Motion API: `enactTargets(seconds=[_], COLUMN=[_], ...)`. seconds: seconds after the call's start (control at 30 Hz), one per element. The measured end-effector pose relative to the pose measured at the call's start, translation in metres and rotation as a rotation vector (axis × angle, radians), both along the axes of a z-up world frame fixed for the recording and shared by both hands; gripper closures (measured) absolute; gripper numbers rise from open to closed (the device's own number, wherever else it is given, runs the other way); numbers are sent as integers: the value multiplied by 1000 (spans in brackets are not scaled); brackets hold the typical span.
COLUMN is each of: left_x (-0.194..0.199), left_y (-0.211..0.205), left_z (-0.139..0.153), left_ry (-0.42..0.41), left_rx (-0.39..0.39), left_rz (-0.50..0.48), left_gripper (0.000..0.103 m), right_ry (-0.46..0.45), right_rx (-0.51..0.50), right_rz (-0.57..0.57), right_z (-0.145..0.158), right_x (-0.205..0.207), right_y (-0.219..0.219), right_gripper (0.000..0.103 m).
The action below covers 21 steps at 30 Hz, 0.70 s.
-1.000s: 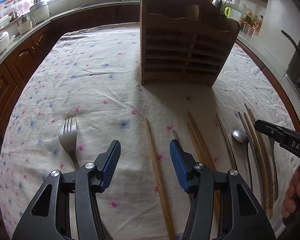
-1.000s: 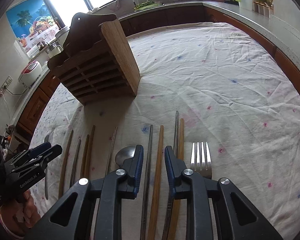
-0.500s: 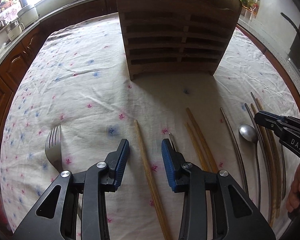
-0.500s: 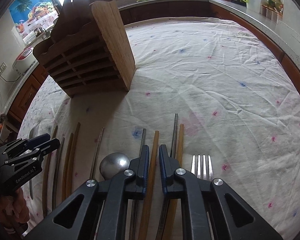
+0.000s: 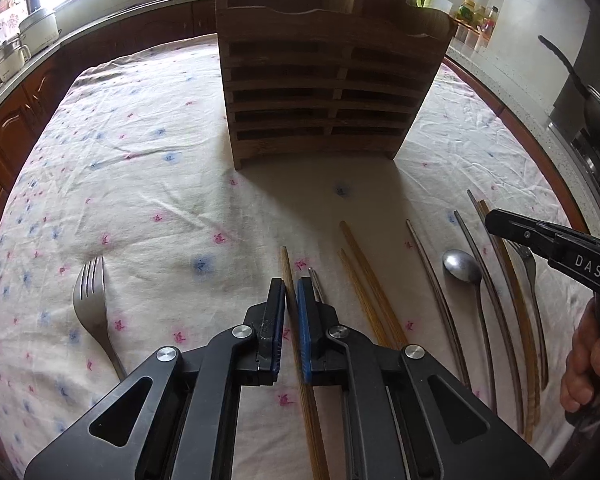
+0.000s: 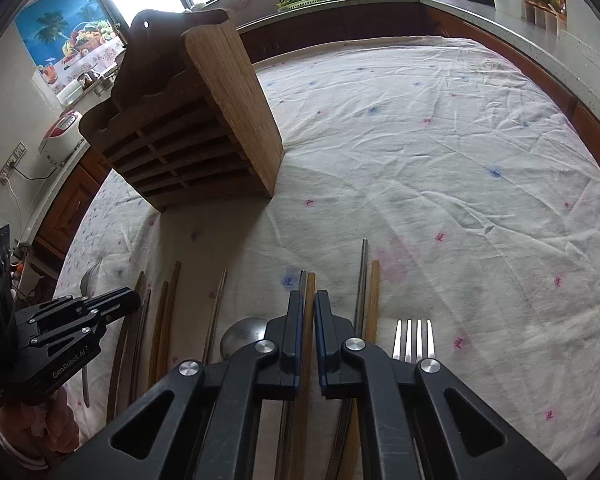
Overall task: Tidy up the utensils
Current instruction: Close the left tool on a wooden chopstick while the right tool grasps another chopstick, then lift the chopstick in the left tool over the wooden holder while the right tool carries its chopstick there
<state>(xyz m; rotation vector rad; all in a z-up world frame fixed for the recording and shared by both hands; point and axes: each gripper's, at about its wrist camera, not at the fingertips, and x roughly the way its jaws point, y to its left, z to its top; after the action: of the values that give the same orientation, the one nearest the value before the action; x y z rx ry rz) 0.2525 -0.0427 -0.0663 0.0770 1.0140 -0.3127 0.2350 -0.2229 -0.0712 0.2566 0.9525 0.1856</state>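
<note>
Utensils are all lined up flat on the flowery tablecloth (image 5: 148,168) in front of the wooden rack (image 5: 324,92). Left gripper (image 5: 291,292) is clamped on a wooden chopstick (image 5: 287,272), and the right gripper (image 6: 309,304) is pinching another wooden chopstick (image 6: 310,286), with a fork (image 6: 414,338) just beside it.

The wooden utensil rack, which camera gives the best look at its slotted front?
The left wrist view: the wooden utensil rack faces the camera squarely, so its rows of slots and scalloped top edge show. The right wrist view sees it at an angle, mostly the plain side panel, with the slots foreshortened.
</note>
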Motion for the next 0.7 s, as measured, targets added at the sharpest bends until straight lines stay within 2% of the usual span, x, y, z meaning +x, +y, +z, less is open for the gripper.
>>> enactTargets(seconds=[0.2,0.43,0.7], left_x=[-20,-54,-92], left_y=[8,23,40], left_z=[34,86,133], left_ry=[-55,-152,-268], left_rx=[-57,-131,-192], left_rz=[-8,-9,-4], left_gripper=[98,98,98], right_ry=[-91,-177,-317], right_rx=[78,86,66], right_rz=[30,41,44], right_z=[33,68,122], right_x=[-19,-50,-90], right_y=[3,4,7], right_gripper=[98,98,98])
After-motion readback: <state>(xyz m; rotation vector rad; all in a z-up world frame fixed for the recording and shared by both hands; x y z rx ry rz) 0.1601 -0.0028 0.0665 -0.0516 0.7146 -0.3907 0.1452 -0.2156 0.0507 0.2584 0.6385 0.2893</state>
